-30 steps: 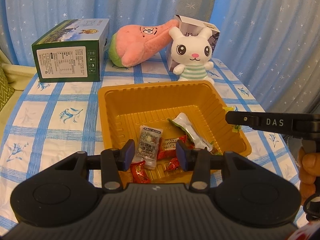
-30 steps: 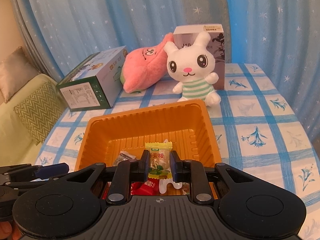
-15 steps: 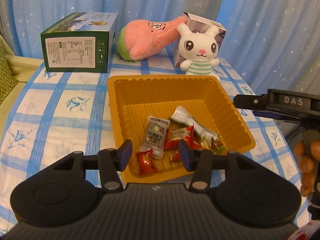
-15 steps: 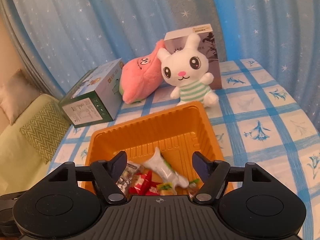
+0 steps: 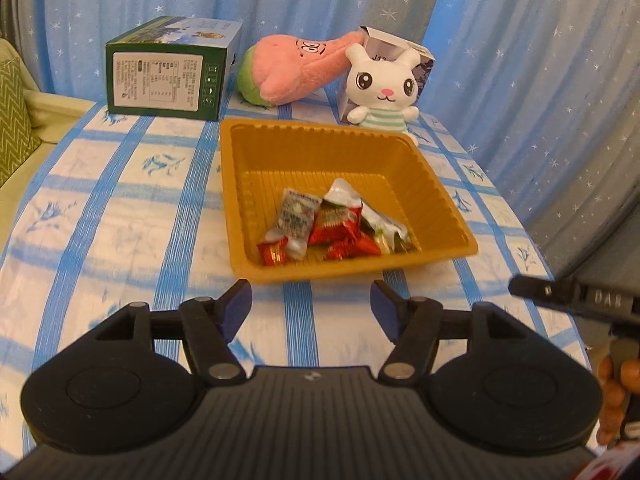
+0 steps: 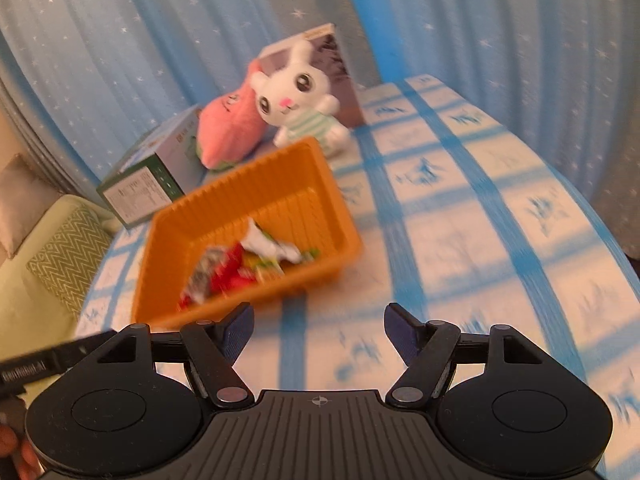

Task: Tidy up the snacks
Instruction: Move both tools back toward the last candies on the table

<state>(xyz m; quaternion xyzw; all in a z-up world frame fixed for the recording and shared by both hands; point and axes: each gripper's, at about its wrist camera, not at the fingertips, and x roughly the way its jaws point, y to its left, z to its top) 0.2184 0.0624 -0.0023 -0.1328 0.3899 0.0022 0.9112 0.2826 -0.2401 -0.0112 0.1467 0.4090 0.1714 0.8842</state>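
Snacks lie heaped in the near corner of the orange tray at frame centre. Left gripper and right gripper both gape wide and empty at the bottom; no loose snack shows on the tablecloth, so the sorting looks finished.
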